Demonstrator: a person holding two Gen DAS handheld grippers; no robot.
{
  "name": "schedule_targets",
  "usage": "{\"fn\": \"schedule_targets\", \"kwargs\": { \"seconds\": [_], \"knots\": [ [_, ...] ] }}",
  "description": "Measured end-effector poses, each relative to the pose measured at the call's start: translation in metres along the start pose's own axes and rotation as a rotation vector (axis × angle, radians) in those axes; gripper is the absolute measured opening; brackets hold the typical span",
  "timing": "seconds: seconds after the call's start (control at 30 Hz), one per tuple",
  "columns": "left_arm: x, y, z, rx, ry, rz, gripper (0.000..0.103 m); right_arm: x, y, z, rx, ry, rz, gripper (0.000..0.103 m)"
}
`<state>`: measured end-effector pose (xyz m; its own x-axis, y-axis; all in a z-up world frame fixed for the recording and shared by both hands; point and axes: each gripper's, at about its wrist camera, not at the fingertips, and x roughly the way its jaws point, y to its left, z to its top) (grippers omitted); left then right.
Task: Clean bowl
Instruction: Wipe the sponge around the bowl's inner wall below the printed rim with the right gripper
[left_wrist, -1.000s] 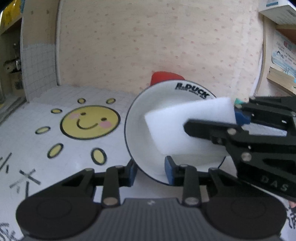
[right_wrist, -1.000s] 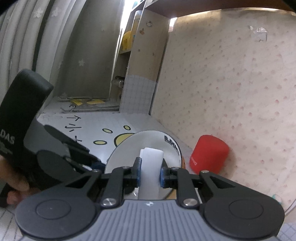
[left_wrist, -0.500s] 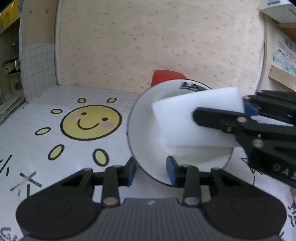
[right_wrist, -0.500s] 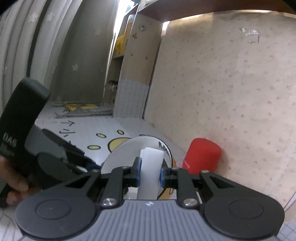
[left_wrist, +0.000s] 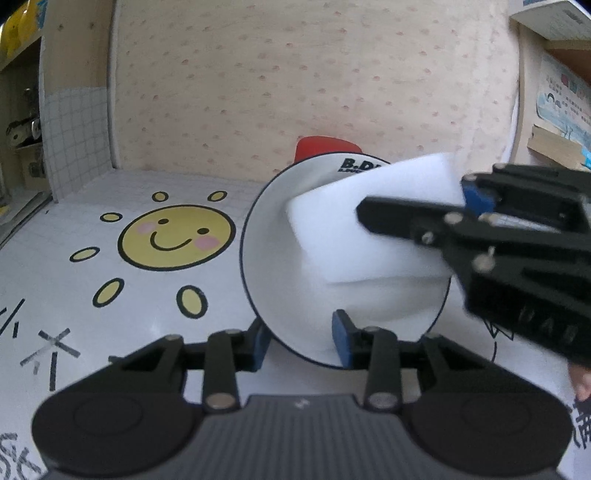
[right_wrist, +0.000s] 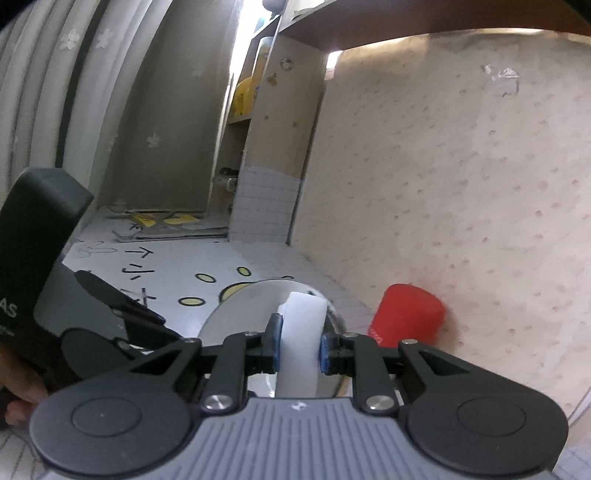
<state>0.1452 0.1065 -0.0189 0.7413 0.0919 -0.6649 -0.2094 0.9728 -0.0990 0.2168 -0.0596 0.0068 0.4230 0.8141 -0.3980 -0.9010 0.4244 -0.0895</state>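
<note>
The left tongs (left_wrist: 301, 341) pinch the near rim of a tilted white ceramic bowl (left_wrist: 273, 266); the right tongs (right_wrist: 298, 349) squeeze a white rectangular foam sponge (right_wrist: 301, 332) inside it.

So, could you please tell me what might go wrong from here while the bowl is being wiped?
1. The left hand-held gripper pinches only the lower rim of the tilted bowl; the sponge pushing inside could twist it loose.
2. The right hand-held gripper holds the sponge near one end, so it may bend or slip out.
3. The red cup stands close behind the bowl and might get knocked.
</note>
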Motion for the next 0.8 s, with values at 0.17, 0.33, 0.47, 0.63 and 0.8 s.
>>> {"fn": "schedule_targets", "kwargs": {
  "seconds": [0.17, 0.33, 0.47, 0.63, 0.8],
  "knots": [
    [-0.004, -0.020, -0.001, -0.044, -0.008, 0.047, 0.035, 0.003, 0.002, -0.002, -0.010, 0.029, 0.031, 0.018],
    [0.002, -0.006, 0.004, -0.027, -0.003, 0.064, 0.036, 0.003, 0.002, -0.003, -0.015, 0.040, 0.032, 0.018],
    [0.005, 0.003, 0.006, -0.041, -0.005, 0.071, 0.036, 0.002, 0.002, -0.004, -0.020, 0.045, 0.030, 0.018],
    [0.005, 0.007, 0.006, -0.066, -0.010, 0.075, 0.038, 0.001, 0.000, -0.004, -0.018, 0.040, -0.003, 0.018],
    [0.001, 0.000, 0.003, -0.052, -0.006, 0.094, 0.038, 0.001, 0.001, -0.002, -0.007, 0.007, -0.017, 0.018]
  ]
}}
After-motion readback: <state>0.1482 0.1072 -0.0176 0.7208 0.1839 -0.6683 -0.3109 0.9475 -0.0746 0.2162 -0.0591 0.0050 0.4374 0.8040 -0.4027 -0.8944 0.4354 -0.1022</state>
